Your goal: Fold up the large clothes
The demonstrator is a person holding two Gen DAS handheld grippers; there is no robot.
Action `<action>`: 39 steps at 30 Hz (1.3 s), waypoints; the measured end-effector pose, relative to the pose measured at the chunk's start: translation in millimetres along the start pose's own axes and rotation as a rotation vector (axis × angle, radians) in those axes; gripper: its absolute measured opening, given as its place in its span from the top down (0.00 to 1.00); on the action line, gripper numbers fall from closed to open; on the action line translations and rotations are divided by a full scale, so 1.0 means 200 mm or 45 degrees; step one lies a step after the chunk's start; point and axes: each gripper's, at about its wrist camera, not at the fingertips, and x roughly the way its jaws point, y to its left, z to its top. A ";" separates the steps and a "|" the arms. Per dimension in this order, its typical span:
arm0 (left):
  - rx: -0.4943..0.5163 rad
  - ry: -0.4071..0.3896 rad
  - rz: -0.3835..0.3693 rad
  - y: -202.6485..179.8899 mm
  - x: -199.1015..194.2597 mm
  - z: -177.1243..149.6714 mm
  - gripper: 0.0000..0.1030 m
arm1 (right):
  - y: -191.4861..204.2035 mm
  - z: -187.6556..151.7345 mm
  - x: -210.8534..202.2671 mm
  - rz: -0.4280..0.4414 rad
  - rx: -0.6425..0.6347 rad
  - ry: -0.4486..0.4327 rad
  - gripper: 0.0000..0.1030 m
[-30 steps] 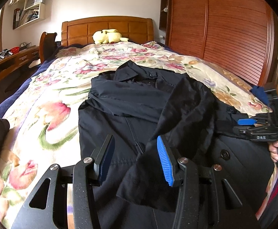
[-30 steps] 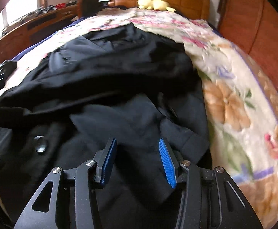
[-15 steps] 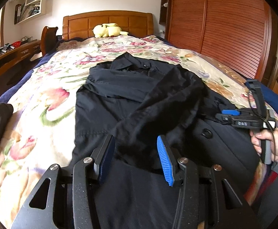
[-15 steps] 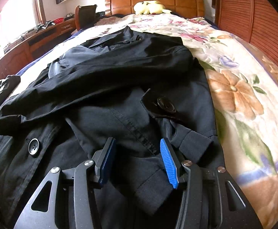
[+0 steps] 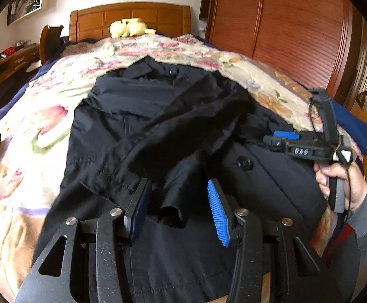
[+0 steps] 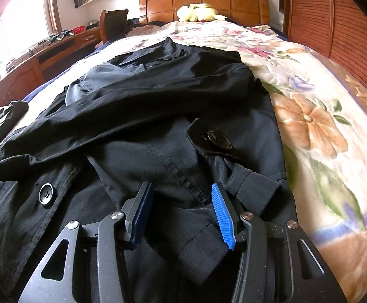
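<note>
A black coat (image 5: 138, 116) is spread on the floral bedspread (image 5: 32, 131), collar toward the wooden headboard (image 5: 130, 17), where a yellow plush toy (image 5: 129, 27) is seen. The left claw (image 5: 178, 209) is held released over a sleeve (image 5: 173, 136) folded across the coat. Right of that sleeve, the right claw (image 6: 180, 212) is likewise released, above a cuffed sleeve (image 6: 256, 186) beside a large button (image 6: 220, 139).
</note>
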 end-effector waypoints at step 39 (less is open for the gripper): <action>-0.070 0.011 0.188 0.40 -0.36 -0.21 0.66 | 0.27 0.27 -0.16 0.013 -0.114 -0.121 0.51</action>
